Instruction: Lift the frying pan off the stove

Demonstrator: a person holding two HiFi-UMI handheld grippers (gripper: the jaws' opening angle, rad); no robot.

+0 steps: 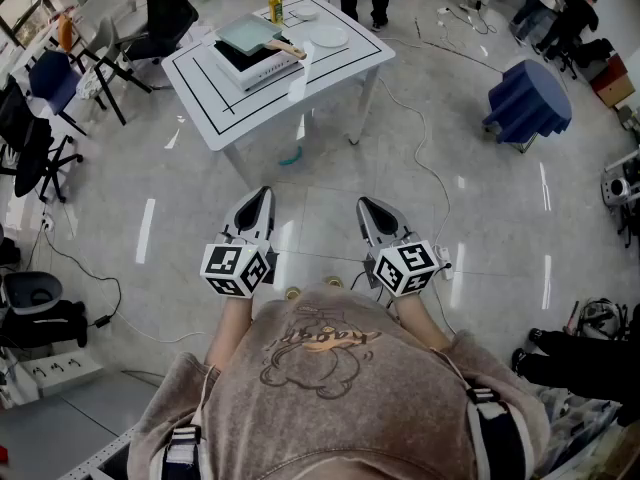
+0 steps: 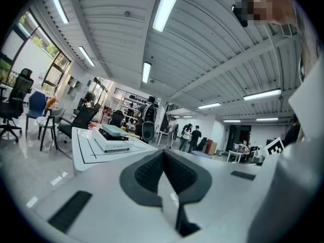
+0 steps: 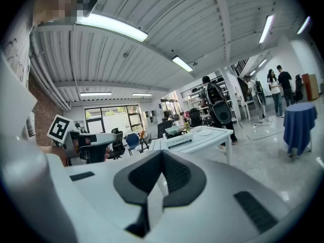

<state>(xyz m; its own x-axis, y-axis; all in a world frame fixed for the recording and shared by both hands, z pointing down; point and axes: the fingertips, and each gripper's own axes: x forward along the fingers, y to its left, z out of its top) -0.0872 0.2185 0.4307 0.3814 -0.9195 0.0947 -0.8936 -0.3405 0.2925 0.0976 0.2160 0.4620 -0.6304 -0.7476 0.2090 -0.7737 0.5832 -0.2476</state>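
The frying pan point(image 1: 250, 34) is square and pale green with a wooden handle point(image 1: 287, 49). It sits on a white stove point(image 1: 252, 66) on a white table point(image 1: 335, 63) far ahead of me. Both grippers hang in front of my chest, well short of the table, over the floor. My left gripper point(image 1: 262, 194) is shut with nothing in it, and my right gripper point(image 1: 366, 205) is shut and empty too. In the left gripper view the closed jaw tips point(image 2: 163, 154) point toward the distant stove point(image 2: 115, 144) and pan point(image 2: 114, 130). In the right gripper view the shut tips point(image 3: 161, 154) face the table point(image 3: 205, 135) with the stove point(image 3: 178, 141).
On the table stand a yellow bottle point(image 1: 275, 5) and a white plate point(image 1: 328, 36). Office chairs point(image 1: 165, 13) and a blue chair point(image 1: 50, 78) stand at the left, a blue-draped stand point(image 1: 528, 100) at the right. A cable point(image 1: 425, 158) trails over the floor. People stand beyond the table.
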